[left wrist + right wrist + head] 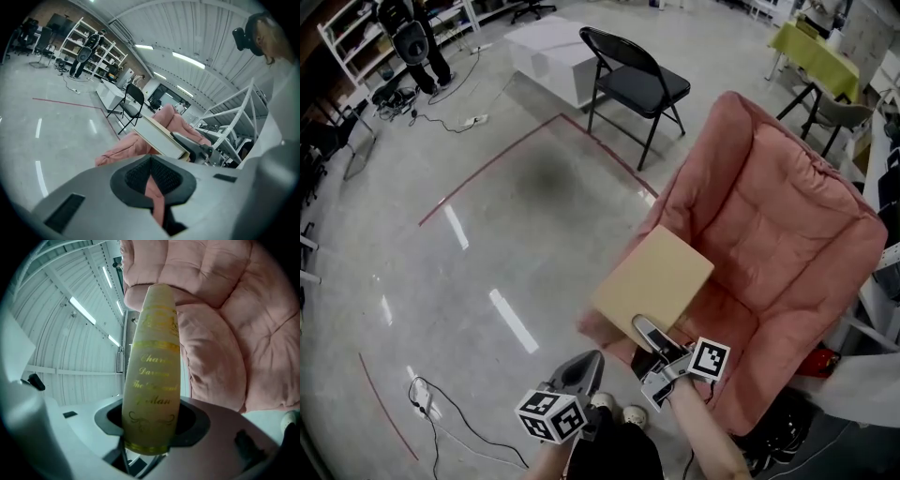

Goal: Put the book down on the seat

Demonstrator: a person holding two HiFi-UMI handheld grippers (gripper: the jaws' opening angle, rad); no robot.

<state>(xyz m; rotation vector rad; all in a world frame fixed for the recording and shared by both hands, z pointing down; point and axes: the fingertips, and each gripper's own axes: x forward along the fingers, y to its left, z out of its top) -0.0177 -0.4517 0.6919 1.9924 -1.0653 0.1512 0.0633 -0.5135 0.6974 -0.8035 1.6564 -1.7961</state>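
Note:
A tan hardback book point(654, 281) hangs flat over the front edge of the pink armchair point(787, 216), just above its seat cushion point(727, 309). My right gripper point(649, 333) is shut on the book's near edge. In the right gripper view the spine with gold lettering point(152, 380) stands between the jaws point(150, 427), with pink cushion point(220, 310) behind it. My left gripper point(586, 364) sits lower left of the book, apart from it, jaws together and empty. The left gripper view has its own closed tips point(151, 161), then the book point(161, 136) and the armchair point(126, 147) beyond.
A black folding chair point(637, 84) and a low white platform point(548, 52) stand beyond the armchair. Red tape lines point(487, 169) cross the grey floor and a cable point(422, 398) lies at lower left. A person point(417, 37) stands by shelving at far left. White racks point(877, 309) flank the armchair's right.

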